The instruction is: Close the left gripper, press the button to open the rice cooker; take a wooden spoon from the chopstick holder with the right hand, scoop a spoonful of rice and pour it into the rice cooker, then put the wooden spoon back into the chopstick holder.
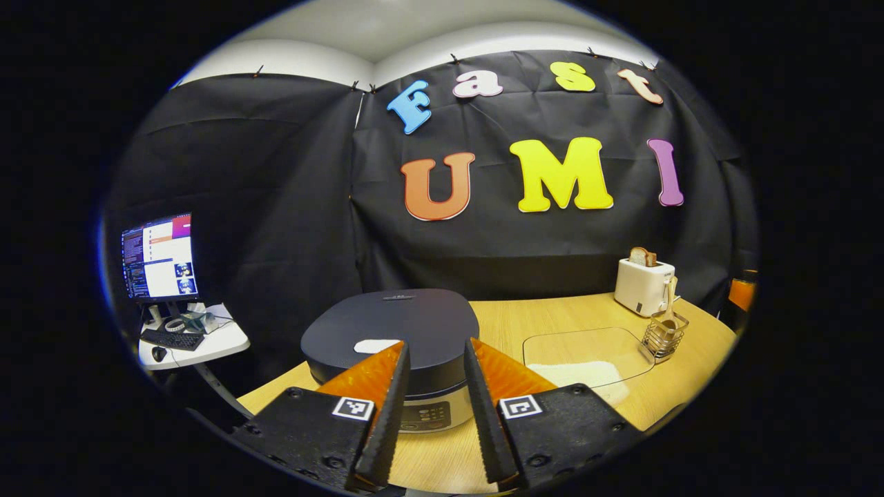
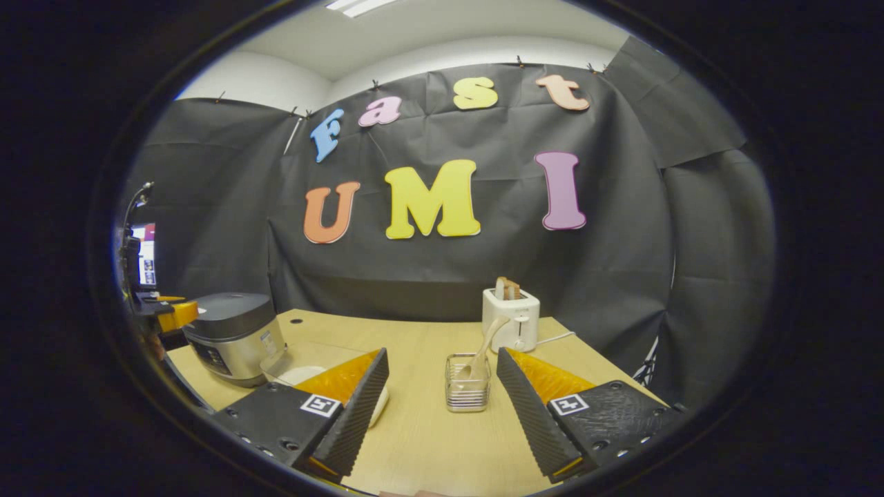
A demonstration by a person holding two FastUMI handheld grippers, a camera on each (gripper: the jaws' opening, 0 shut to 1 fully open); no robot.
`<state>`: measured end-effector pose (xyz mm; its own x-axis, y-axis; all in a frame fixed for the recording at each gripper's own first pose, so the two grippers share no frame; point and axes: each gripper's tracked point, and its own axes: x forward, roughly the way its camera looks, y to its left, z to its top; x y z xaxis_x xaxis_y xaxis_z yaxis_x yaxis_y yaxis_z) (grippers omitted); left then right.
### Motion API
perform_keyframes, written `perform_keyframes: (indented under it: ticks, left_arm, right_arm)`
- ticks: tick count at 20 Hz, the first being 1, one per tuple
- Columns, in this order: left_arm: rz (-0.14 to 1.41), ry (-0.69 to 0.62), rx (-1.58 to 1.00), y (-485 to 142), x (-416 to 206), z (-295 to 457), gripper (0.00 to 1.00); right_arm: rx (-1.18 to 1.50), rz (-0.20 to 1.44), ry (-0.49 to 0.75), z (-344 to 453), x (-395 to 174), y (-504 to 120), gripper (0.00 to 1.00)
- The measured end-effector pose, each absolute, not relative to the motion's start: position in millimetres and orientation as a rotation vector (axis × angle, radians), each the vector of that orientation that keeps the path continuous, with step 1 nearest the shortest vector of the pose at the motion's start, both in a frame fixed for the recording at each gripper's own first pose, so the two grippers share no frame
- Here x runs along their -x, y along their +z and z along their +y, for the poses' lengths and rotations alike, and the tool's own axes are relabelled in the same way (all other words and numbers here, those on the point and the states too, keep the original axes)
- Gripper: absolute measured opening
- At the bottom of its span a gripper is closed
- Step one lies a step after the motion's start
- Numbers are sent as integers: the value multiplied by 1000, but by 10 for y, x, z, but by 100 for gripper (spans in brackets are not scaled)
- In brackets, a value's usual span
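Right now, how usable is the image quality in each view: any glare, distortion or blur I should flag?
Left gripper view: strong fisheye bending of the table edge; a bright glare patch on the rice cooker lid; the monitor is overexposed; focus is sharp. Right gripper view: the same curvature; even lighting; the wooden spoon and chopstick holder are crisp; the far-left edge is dim and cluttered.
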<state>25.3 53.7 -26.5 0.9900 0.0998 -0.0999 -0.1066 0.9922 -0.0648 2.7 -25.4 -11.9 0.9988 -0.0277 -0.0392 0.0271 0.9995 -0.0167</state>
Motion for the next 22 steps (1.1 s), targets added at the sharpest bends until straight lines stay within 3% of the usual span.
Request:
perform_keyframes:
  ticks: [3, 7, 22]
  left_arm:
    - [111, 104, 91, -229, -294, 649, 21]
    - [149, 130, 96, -159, -399, 842, 4]
    - [357, 125, 49, -520, -733, 1107, 3]
  right_arm:
    - [12, 46, -40, -297, -29, -131, 94]
    - [3, 56, -48, -331, -28, -130, 92]
    - [-10, 53, -65, -452, 25, -68, 92]
